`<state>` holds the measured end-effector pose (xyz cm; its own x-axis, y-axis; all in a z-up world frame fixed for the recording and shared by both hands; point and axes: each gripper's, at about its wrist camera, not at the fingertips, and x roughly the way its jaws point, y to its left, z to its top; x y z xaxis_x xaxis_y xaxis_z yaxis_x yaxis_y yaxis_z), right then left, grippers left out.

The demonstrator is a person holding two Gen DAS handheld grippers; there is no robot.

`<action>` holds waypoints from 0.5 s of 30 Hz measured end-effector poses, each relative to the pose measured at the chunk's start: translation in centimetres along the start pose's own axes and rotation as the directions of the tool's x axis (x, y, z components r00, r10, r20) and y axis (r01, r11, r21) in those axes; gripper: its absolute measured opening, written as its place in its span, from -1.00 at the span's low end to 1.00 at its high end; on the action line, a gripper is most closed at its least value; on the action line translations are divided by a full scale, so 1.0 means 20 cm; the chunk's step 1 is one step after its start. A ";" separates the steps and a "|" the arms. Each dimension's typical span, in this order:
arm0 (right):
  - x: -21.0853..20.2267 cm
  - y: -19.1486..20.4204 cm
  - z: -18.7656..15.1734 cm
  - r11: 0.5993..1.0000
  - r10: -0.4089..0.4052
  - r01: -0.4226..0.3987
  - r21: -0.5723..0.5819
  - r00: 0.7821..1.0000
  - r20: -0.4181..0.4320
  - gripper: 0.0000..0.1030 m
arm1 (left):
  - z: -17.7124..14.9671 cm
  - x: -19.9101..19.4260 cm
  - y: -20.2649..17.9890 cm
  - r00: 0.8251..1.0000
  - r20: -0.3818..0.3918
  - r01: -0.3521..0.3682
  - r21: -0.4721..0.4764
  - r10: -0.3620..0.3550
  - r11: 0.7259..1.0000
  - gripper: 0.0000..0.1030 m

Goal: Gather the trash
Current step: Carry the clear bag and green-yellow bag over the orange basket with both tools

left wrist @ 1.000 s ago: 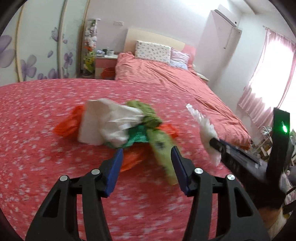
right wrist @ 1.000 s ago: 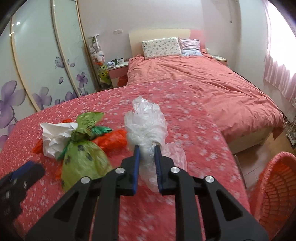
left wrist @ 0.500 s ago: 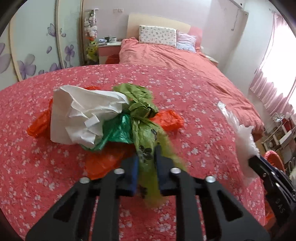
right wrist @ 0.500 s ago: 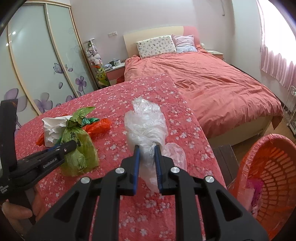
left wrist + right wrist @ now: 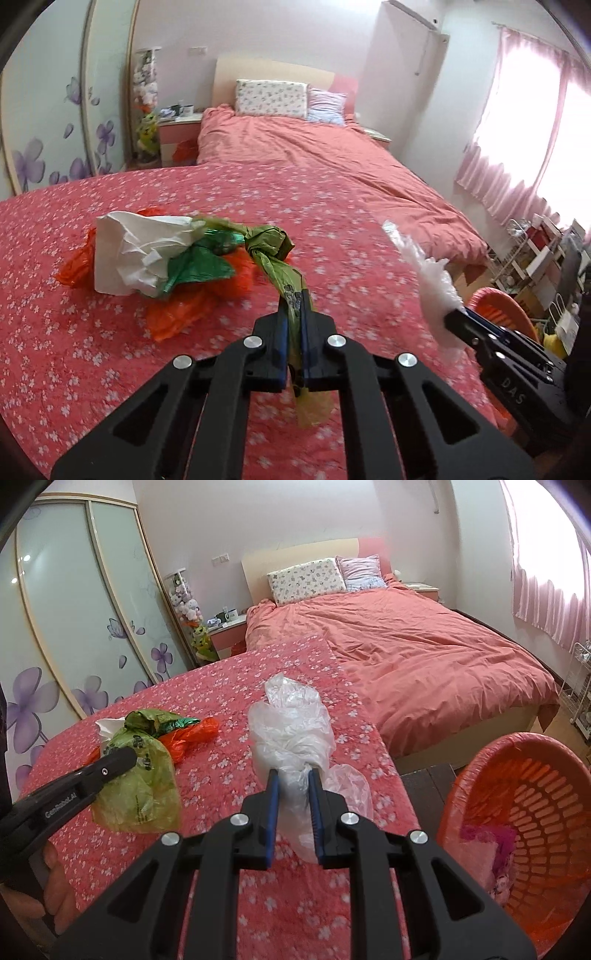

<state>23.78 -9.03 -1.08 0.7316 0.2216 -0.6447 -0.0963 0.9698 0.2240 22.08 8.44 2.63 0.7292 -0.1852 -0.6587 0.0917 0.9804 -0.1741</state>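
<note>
My left gripper [image 5: 293,301] is shut on a light green plastic bag [image 5: 275,254], stretched out from a heap of trash on the flowered red cover. That heap holds crumpled white paper [image 5: 136,251], a dark green bag [image 5: 199,267] and orange bags [image 5: 177,314]. My right gripper [image 5: 292,775] is shut on a clear plastic bag [image 5: 290,731], held above the cover. The left gripper [image 5: 118,760] shows at the left of the right wrist view with the green bag [image 5: 140,790] hanging from it. An orange basket [image 5: 524,812] stands low at the right.
A bed with a salmon duvet [image 5: 424,653] lies behind. A wardrobe with purple flower doors [image 5: 74,627] fills the left. A nightstand [image 5: 179,136] stands by the headboard. A shelf rack [image 5: 535,254] stands near the pink curtains. A person's hand [image 5: 33,897] holds the left gripper.
The left gripper closed on the green bag and pulled it out of the heap toward the right. The right gripper carried the clear bag rightward, and the orange basket came into fuller view.
</note>
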 end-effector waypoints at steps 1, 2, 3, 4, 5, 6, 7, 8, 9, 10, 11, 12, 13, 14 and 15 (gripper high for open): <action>-0.02 -0.01 -0.01 1.000 -0.004 0.004 0.003 1.000 0.004 -0.68 | 0.00 -0.01 -0.02 1.000 0.002 0.009 0.007 -0.009 1.000 -0.89; -0.04 -0.02 -0.01 1.000 -0.007 0.007 0.005 1.000 0.008 -0.68 | 0.00 -0.01 -0.04 1.000 0.003 0.015 0.012 -0.015 1.000 -0.89; -0.06 -0.04 -0.02 1.000 -0.011 0.011 0.008 1.000 0.013 -0.68 | -0.01 -0.02 -0.07 1.000 0.005 0.027 0.019 -0.027 0.999 -0.90; -0.09 -0.05 -0.03 1.000 -0.016 0.015 0.012 1.000 0.018 -0.68 | -0.01 -0.02 -0.09 0.999 0.007 0.038 0.026 -0.038 0.999 -0.89; -0.12 -0.07 -0.04 1.000 -0.020 0.020 0.018 0.999 0.025 -0.68 | -0.01 -0.03 -0.10 0.999 0.008 0.045 0.031 -0.045 0.999 -0.89; -0.14 -0.09 -0.05 0.999 -0.025 0.024 0.023 0.999 0.030 -0.68 | -0.02 -0.03 -0.13 0.998 0.010 0.055 0.039 -0.055 0.998 -0.89; -0.16 -0.10 -0.06 0.999 -0.030 0.029 0.027 0.999 0.035 -0.68 | -0.02 -0.04 -0.15 0.998 0.011 0.063 0.046 -0.063 0.997 -0.90; -0.17 -0.12 -0.06 0.999 -0.034 0.033 0.029 0.999 0.040 -0.68 | -0.02 -0.04 -0.16 0.997 0.011 0.070 0.052 -0.070 0.996 -0.89; -0.20 -0.14 -0.07 0.999 -0.042 0.040 0.032 0.998 0.046 -0.68 | -0.03 -0.04 -0.18 0.997 0.012 0.078 0.061 -0.079 0.995 -0.89; -0.22 -0.15 -0.08 0.998 -0.049 0.047 0.035 0.997 0.052 -0.68 | -0.03 -0.04 -0.21 0.996 0.012 0.084 0.068 -0.085 0.994 -0.89; -0.24 -0.17 -0.09 0.998 -0.057 0.055 0.036 0.997 0.059 -0.68 | -0.04 -0.04 -0.22 0.996 0.012 0.091 0.074 -0.092 0.993 -0.89; -0.25 -0.18 -0.09 0.997 -0.063 0.061 0.036 0.996 0.064 -0.68 | -0.04 -0.04 -0.25 0.995 0.011 0.099 0.081 -0.101 0.992 -0.89; -0.27 -0.20 -0.10 0.997 -0.073 0.070 0.036 0.995 0.070 -0.67 | -0.05 -0.04 -0.26 0.994 0.010 0.106 0.086 -0.107 0.991 -0.90; -0.28 -0.21 -0.11 0.996 -0.079 0.077 0.035 0.994 0.075 -0.67 | -0.05 -0.04 -0.28 0.993 0.008 0.114 0.091 -0.116 0.989 -0.90; -0.31 -0.23 -0.12 0.996 -0.090 0.087 0.037 0.992 0.083 -0.67 | -0.06 -0.04 -0.30 0.992 0.005 0.127 0.099 -0.128 0.987 -0.89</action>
<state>18.13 -14.54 0.13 0.7907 0.1242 -0.5995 -0.0070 0.9810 0.1939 20.11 2.58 3.36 0.7151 -0.3086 -0.6272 0.2497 0.9509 -0.1831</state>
